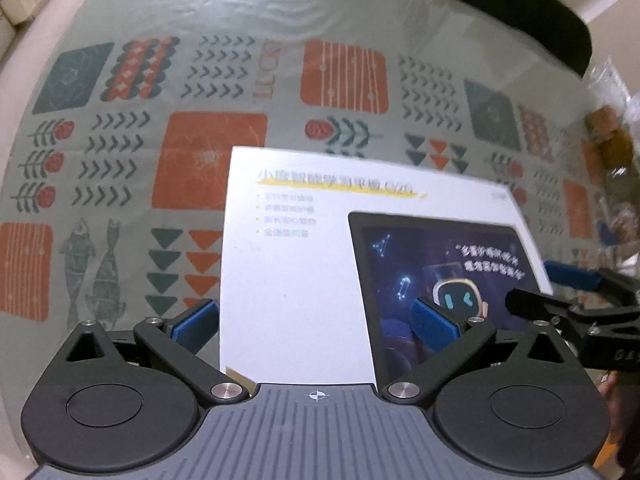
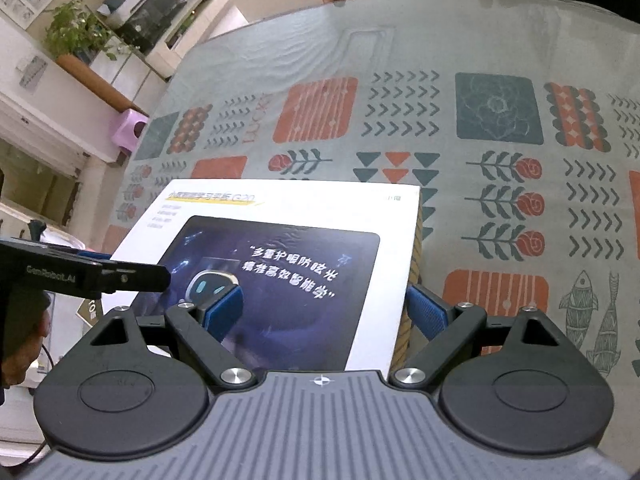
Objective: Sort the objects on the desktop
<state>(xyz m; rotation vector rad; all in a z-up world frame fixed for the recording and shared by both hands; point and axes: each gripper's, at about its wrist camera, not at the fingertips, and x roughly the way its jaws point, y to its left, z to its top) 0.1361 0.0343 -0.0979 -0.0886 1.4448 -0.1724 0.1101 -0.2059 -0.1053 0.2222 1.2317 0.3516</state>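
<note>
1. Flat white cardboard box printed with a dark tablet picture (image 1: 304, 280) (image 2: 280, 264) lies on the grey-green patterned tablecloth (image 1: 240, 80) (image 2: 480, 208).
2. Left gripper (image 1: 316, 326): jaws spread wide, blue pads straddling the box's near-left portion; contact cannot be told.
3. Right gripper (image 2: 326, 312): jaws wide, one pad above the printed face, the other just beside the box's right edge.
</note>
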